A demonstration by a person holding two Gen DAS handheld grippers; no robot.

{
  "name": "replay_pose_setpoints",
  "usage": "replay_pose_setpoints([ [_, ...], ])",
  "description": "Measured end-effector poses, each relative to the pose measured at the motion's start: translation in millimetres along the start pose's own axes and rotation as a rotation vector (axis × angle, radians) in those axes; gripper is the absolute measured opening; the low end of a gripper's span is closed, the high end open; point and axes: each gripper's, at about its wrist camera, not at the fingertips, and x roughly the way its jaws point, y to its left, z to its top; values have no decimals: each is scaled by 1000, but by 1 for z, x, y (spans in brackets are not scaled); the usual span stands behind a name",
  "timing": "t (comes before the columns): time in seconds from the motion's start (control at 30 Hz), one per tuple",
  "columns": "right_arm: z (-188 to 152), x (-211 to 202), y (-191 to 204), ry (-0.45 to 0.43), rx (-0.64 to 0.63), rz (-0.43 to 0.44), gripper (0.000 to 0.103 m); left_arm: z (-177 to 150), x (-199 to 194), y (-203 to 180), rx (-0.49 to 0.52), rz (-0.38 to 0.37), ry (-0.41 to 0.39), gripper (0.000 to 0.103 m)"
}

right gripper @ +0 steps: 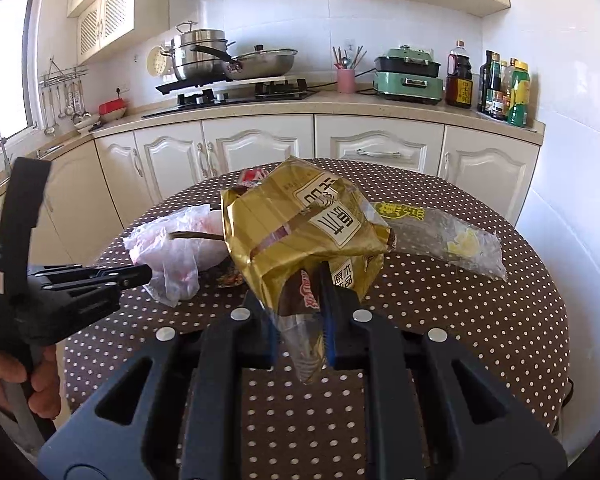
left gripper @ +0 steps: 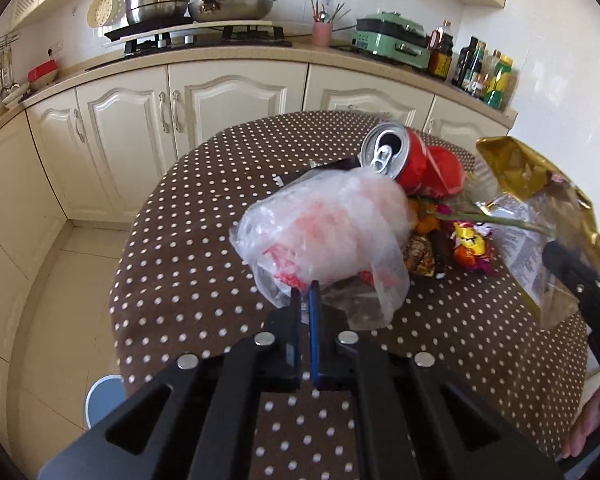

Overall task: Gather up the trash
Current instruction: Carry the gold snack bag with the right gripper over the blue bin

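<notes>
plastic bag (left gripper: 324, 236): thin, limp film, light; take it by a bunched edge. On the desk (left gripper: 188, 264), just ahead of the left hand-held gripper (left gripper: 306, 294), whose jaws are pinched on its near edge.
gold wrapper (right gripper: 300, 232): crinkly, light, slippery; lifted, clamped by its lower corner in the right hand-held gripper (right gripper: 300, 320).
red can (left gripper: 404, 160): beyond the bag, lying on the trash pile.

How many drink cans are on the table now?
1. A red drink can lies on its side on the polka-dot table, behind the clear plastic bag that the left gripper pinches. Others may be hidden under the trash pile.
</notes>
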Motion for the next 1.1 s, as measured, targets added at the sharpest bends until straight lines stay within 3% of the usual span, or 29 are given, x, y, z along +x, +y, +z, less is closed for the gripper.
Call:
replay_pose_setpoints([
  [0.3,3,-23,35,-33,-24,62,15,-33,-62,32,-74,-54,-77,1],
  [0.47,2,-39,80,-51,-77,127,15,-56,-91,57,-125,-42,-113,1],
  [0.77,-8,-41,192,-35,-205,328,15,-107,-141,145,-260,46,-157,1],
  [0.97,-28,-12,275,54,-260,484,15,-144,-149,213,-361,125,-141,1],
  [1.1,-56,29,327,177,-279,574,15,-174,-127,268,-453,167,-66,0],
])
